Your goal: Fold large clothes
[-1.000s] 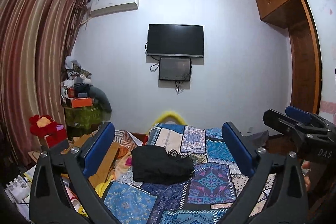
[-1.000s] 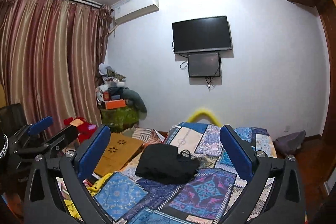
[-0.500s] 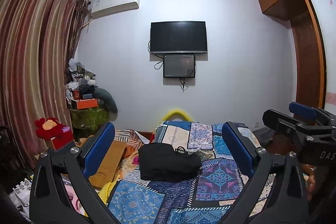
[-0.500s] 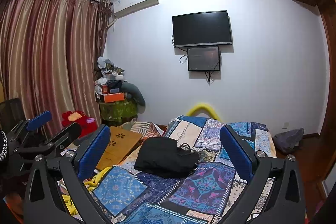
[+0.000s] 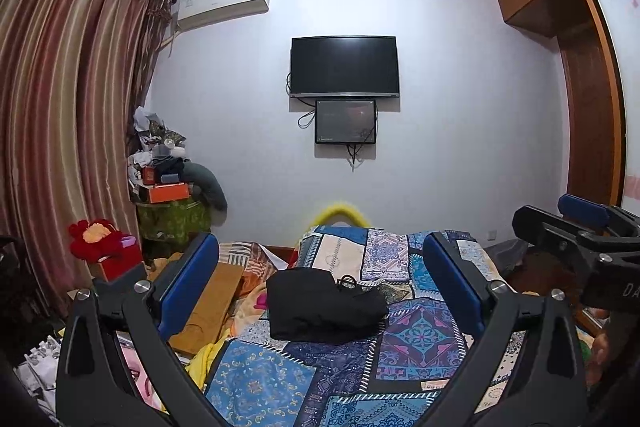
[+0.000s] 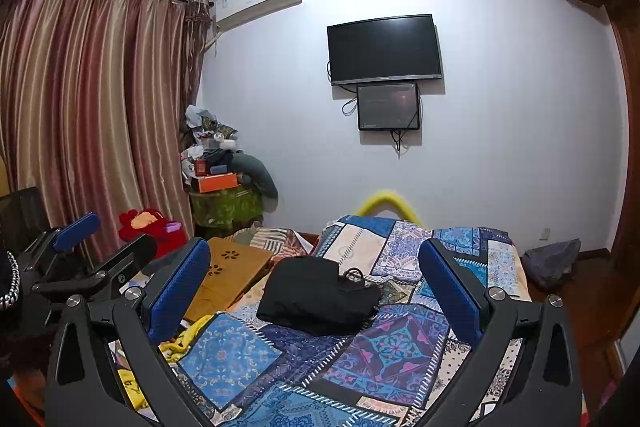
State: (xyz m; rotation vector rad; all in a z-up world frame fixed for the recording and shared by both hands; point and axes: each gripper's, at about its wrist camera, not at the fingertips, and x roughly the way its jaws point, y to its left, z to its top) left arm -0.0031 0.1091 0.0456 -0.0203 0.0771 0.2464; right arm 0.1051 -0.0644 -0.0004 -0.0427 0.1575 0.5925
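Tongs, L & R, both released, nothing gripped, above folded black garment on patchwork bedspread.

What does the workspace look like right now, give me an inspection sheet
Surface: bed with patchwork quilt, largely flat.
Job's things: black garment lies on the quilt in a compact bundle, untouched.
Clutter: wooden board and yellow cloth beside the bed; heaped corner table; red plush toy.
Grippers: left gripper and right gripper both open, above the bed, holding nothing.
Cables: wires hang below the wall TV.
Surroundings: striped curtains, air conditioner, wooden wardrobe.
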